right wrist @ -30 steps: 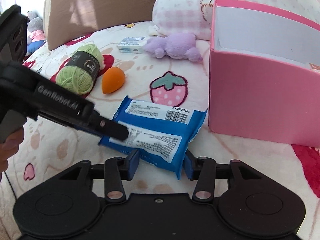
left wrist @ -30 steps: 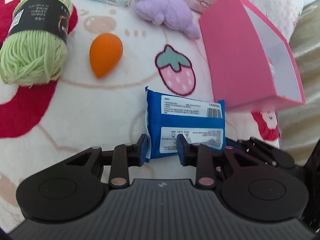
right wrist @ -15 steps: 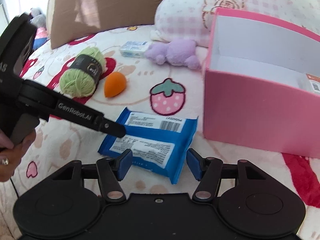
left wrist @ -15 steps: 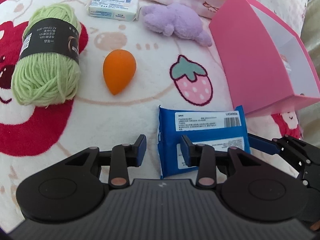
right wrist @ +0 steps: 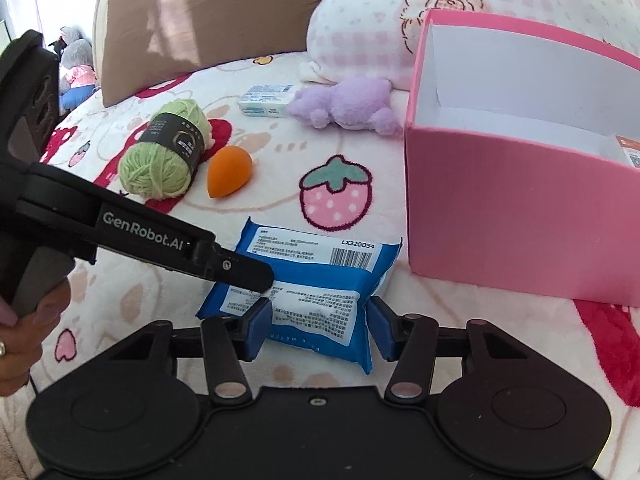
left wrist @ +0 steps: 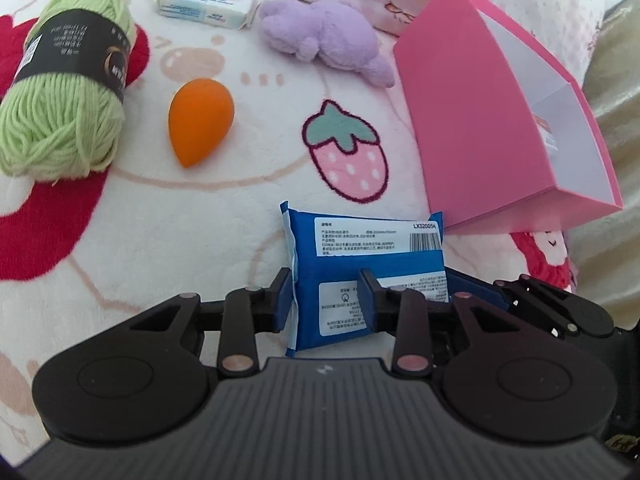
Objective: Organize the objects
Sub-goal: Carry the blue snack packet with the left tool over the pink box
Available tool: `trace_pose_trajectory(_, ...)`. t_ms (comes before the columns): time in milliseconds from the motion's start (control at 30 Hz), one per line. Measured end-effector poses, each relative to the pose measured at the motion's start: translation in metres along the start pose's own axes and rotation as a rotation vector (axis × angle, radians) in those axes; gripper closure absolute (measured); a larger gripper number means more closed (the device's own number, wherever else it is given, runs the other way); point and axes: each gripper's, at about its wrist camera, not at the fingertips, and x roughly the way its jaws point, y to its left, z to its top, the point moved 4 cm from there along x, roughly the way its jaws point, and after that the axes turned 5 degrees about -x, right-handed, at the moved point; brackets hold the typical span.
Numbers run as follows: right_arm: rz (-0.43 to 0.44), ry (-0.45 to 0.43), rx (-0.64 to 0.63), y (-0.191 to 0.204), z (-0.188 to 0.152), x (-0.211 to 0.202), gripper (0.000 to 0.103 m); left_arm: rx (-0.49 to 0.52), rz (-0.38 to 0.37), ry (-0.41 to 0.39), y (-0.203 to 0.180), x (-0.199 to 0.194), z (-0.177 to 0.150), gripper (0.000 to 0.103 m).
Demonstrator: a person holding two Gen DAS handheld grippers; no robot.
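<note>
1. Blue wet-wipe packet [right wrist: 312,280] lies flat on the strawberry-print blanket [right wrist: 280,200] of the bed, label side up, just in front of the pink box [right wrist: 520,216], near but apart from it
2. Right gripper [right wrist: 316,322]: jaws straddle the packet's near end and are closing; both blue pads sit at the wrapper's sides and it puckers between them, so it reads as pinched; judged the pickup grip
3. Left gripper [left wrist: 324,300]: jaws narrowly spread around the packet's left corner; one pad is beside the edge seam, the other lies over the label face. No clear squeeze seen. Judged to be steadying the soft packet so it does not slide on the plush
4. Pink box stands open-topped with white inside, a small label visible at its floor; judged the destination
5. Not yet sorted, all well apart from the box: green yarn skein [left wrist: 68,100], orange makeup sponge [left wrist: 200,120], white soap-like pack [left wrist: 206,0], purple plush toy [left wrist: 324,40]
6. Risk: slick wrapper may slip from a shallow end pinch
</note>
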Motion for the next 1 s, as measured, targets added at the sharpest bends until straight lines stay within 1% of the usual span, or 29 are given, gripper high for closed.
trace_pose_trajectory(100, -0.017, 0.010, 0.016, -0.002, -0.002, 0.005, 0.042, 0.030, 0.029, -0.011, -0.003, 0.001, -0.003, 0.070)
trace_pose_trajectory(167, -0.022, 0.011, 0.029, -0.004, -0.004, 0.008, 0.040, 0.025, 0.029, -0.018, -0.002, 0.000, -0.003, 0.070)
trace_pose_trajectory(233, -0.013, 0.003, 0.030, -0.003, -0.005, 0.007, 0.039, 0.028, 0.026, -0.021, -0.001, -0.001, -0.003, 0.070)
trace_pose_trajectory(500, -0.009, 0.003, -0.027, 0.004, -0.007, 0.002, 0.039, 0.058, 0.046, -0.014, -0.007, -0.005, -0.008, 0.070)
trace_pose_trajectory(700, 0.000, 0.006, -0.057, 0.008, -0.008, -0.003, 0.039, 0.040, 0.045, 0.009, -0.009, -0.010, -0.013, 0.069)
trace_pose_trajectory(933, 0.008, 0.035, -0.126, 0.018, -0.012, -0.015, 0.035, 0.056, 0.065, 0.036, -0.018, -0.020, -0.023, 0.068)
trace_pose_trajectory(1000, 0.020, 0.044, -0.123, 0.019, -0.011, -0.020, 0.034, 0.062, 0.068, 0.039, -0.022, -0.024, -0.026, 0.067)
